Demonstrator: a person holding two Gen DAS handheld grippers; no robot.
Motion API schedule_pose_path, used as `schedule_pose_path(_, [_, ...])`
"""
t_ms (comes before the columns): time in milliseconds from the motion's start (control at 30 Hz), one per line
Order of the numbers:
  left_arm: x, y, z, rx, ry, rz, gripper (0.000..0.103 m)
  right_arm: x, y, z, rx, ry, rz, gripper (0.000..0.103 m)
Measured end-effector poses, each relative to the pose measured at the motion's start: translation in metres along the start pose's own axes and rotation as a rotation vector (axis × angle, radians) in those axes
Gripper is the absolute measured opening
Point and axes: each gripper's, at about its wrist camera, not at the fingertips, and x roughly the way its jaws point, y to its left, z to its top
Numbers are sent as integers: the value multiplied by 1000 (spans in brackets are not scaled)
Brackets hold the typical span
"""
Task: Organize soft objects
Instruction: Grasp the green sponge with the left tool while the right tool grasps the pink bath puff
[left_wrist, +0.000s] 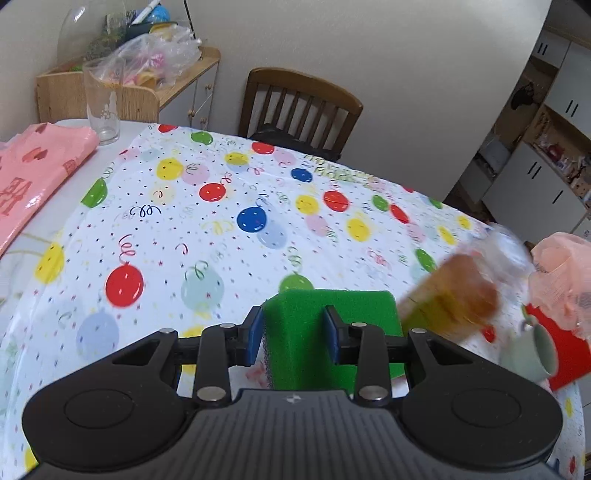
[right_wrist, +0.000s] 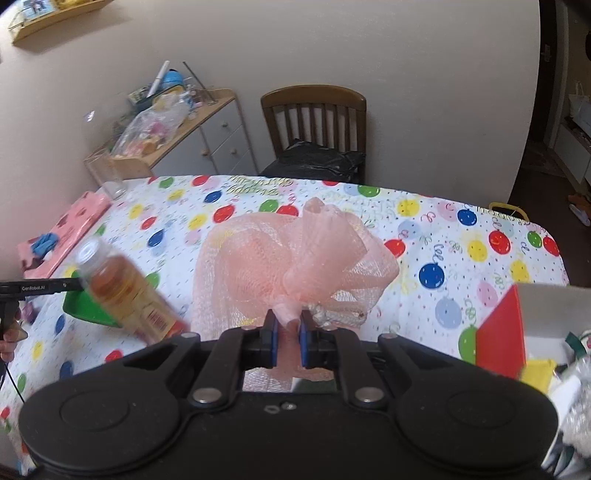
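Sponge (left_wrist: 325, 332) is sitting pinched between the left gripper (left_wrist: 293, 334), lifted over the near edge of the table (left_wrist: 221, 229). The right gripper (right_wrist: 288, 332) is clamping the pink mesh pouf (right_wrist: 295, 254) by its knot, mid-table. Both carries are best kept clear of the amber bottle (right_wrist: 129, 291), which is standing between them.

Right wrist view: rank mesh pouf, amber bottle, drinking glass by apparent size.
1. Pink mesh pouf, largest, though held nearest the camera.
2. Amber bottle, blurred.
3. Drinking glass, smallest, farthest away.
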Motion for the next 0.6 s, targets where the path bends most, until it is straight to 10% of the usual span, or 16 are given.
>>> schedule_pose_path(600, [-107,-121,-51,90,-47,-24,33,-103,-28,-57,-50,-42,71,10])
